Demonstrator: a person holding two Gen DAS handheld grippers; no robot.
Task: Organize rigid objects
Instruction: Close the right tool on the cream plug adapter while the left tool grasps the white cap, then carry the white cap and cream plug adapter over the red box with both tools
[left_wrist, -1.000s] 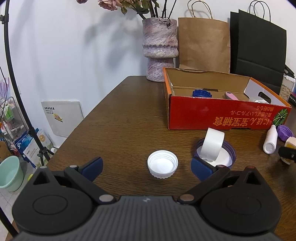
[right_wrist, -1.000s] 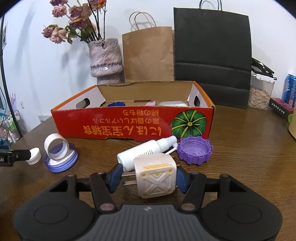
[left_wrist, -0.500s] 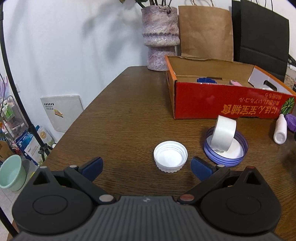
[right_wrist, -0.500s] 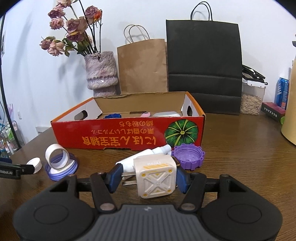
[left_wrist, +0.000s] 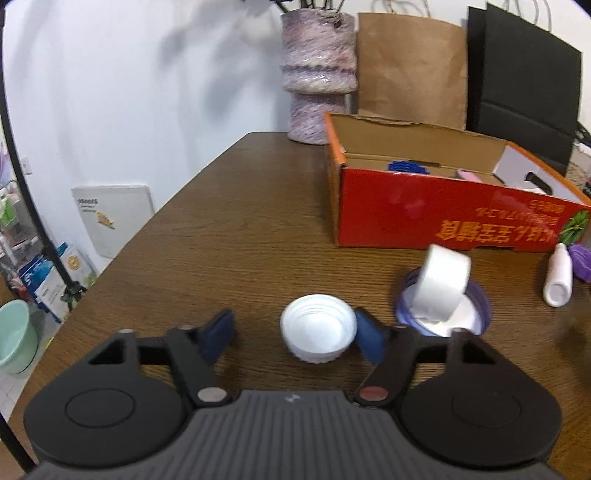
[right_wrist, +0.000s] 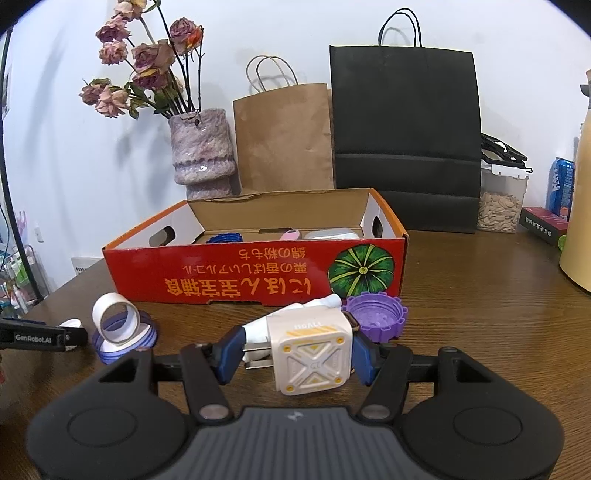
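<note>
Closing left tongs (left_wrist: 295, 334) apparently touch white cap (left_wrist: 317, 332) one-sidedly.

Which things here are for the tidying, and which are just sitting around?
For tidying: white cap, charger, tape roll, blue lid, purple lid, white bottle, red box.

Just around: vase, brown bag, black bag, seed jar, can.

A box (right_wrist: 255, 275) sits mid-table (right_wrist: 480, 295), with a vase (right_wrist: 201, 151) and bags (right_wrist: 284, 140) behind it at the back edge; a cap (left_wrist: 317, 330), tape roll (left_wrist: 445, 282) and bottle (left_wrist: 558, 275) lie before it.
</note>
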